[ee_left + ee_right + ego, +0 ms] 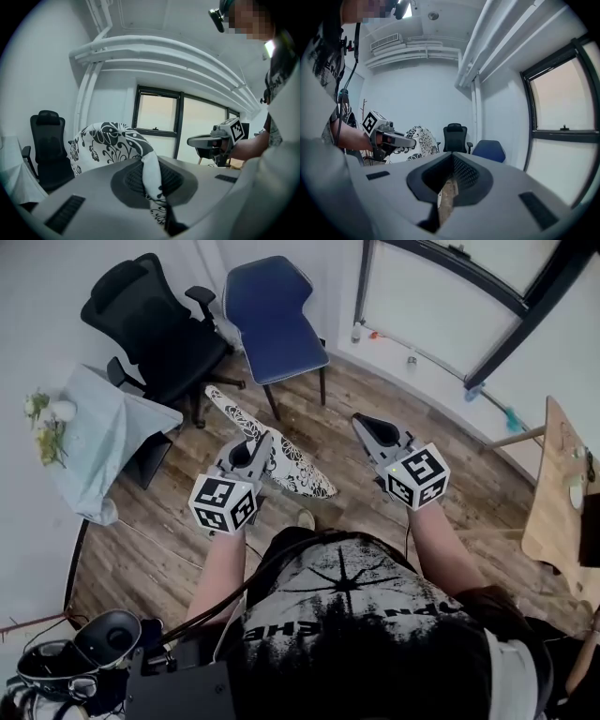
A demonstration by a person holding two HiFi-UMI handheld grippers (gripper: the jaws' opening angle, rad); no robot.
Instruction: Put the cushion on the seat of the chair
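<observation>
A black-and-white floral cushion hangs over the wooden floor in front of me, its edge clamped in my left gripper. In the left gripper view the fabric runs up between the closed jaws. My right gripper is shut and holds nothing; it hovers to the right of the cushion, apart from it. In the right gripper view only a thin slit shows between its jaws. The blue chair stands ahead by the wall, its seat bare, also visible in the right gripper view.
A black office chair stands left of the blue one. A small cloth-covered table with flowers is at the left. A wooden table is at the right. Small bottles sit by the window wall.
</observation>
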